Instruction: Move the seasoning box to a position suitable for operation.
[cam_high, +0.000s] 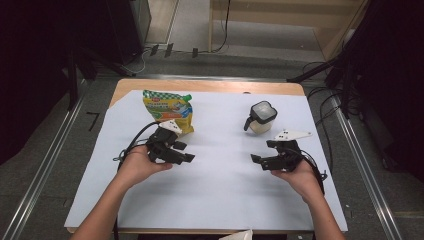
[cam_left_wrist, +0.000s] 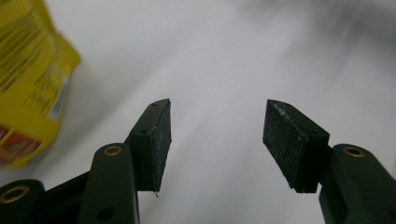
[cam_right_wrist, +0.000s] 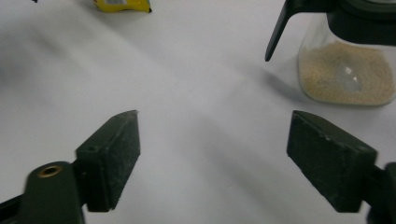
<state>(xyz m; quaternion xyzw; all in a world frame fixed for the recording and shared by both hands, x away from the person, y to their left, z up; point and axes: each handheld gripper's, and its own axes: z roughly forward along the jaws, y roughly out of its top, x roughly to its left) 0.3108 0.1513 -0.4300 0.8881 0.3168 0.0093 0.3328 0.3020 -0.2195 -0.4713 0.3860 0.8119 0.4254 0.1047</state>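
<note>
Yellow pouch (cam_high: 168, 111) just beyond open left claw (cam_high: 183, 151).

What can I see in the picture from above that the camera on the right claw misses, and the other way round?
From above: the whole white sheet on the wooden table, both hands, the left claw and the right claw held apart with nothing between their jaws, and the full yellow and green pouch standing upright.

Right claw view: a close look inside the clear jar, with pale grains at its bottom, and its dark handle.

Both: the jar with its black lid, a bit of the yellow pouch, the white sheet, and the open right claw.
</note>
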